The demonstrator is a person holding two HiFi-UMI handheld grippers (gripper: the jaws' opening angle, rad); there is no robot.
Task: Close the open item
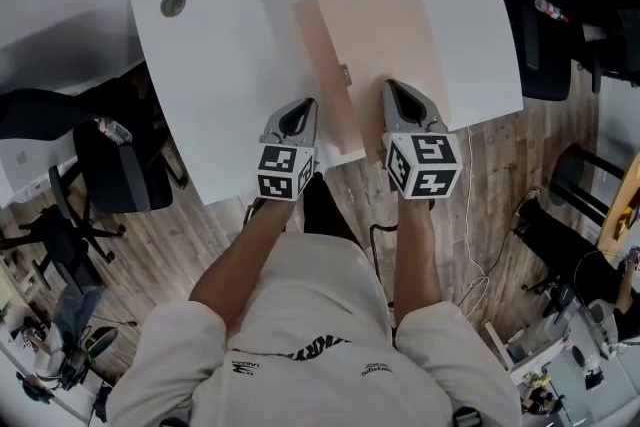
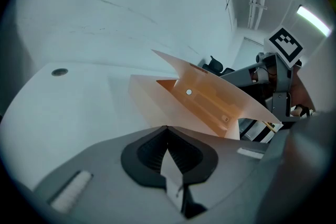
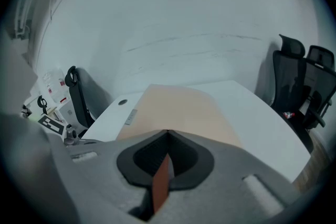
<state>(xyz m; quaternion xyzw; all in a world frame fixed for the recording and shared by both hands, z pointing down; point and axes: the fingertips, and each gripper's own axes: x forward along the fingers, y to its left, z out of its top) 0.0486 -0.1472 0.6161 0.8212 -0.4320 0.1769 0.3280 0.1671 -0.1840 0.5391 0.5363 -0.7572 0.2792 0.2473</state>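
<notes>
A peach card folder (image 1: 375, 45) lies open on the white table (image 1: 220, 65), with its top cover lifted at the near edge. In the left gripper view the raised cover (image 2: 210, 92) shows a small snap button (image 2: 189, 92) on its inner side. My right gripper (image 1: 397, 90) is shut on the near edge of that cover, and a strip of peach card stands between its jaws (image 3: 167, 134). My left gripper (image 1: 303, 105) sits at the folder's near left corner. It is shut on a pale sheet edge, seemingly the folder's lower leaf (image 2: 168, 128).
A round cable hole (image 1: 173, 3) sits in the table's far left corner. Black office chairs stand left (image 1: 115, 165) and right (image 1: 560, 15) of the table on the wooden floor. Both grippers are at the table's near edge.
</notes>
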